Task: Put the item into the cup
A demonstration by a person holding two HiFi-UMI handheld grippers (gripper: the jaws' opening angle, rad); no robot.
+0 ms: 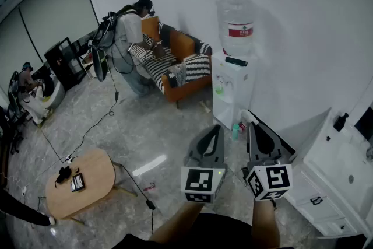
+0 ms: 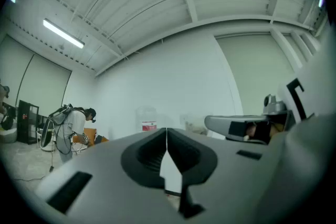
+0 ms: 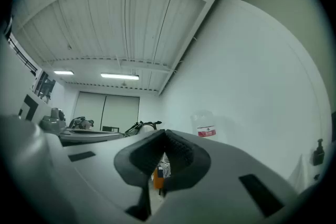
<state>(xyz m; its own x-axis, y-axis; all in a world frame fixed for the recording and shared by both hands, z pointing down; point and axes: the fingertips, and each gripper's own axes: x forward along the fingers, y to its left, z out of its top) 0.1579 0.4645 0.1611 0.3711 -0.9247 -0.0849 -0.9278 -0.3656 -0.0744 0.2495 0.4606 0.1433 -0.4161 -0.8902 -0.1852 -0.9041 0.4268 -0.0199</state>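
Observation:
My left gripper (image 1: 217, 127) and right gripper (image 1: 250, 124) are held side by side in the air, pointing at a white water dispenser (image 1: 230, 87) against the wall. Both stand shut, tips together, with nothing between them. In the left gripper view the left gripper (image 2: 166, 130) has its jaws closed, and the right gripper's body (image 2: 239, 125) shows beside it. The right gripper view shows the right gripper (image 3: 164, 132) closed too. A small green thing (image 1: 218, 90) sits in the dispenser's tap recess. Small bottles (image 1: 236, 130) stand on the floor at its foot. I cannot make out a cup for certain.
An orange sofa (image 1: 180, 64) with striped cushions stands by the wall, and a person (image 1: 131, 38) with a backpack bends over it. An oval wooden table (image 1: 81, 182) holds black devices. Cables (image 1: 93, 125) run over the floor. A white cabinet (image 1: 344, 178) is at the right.

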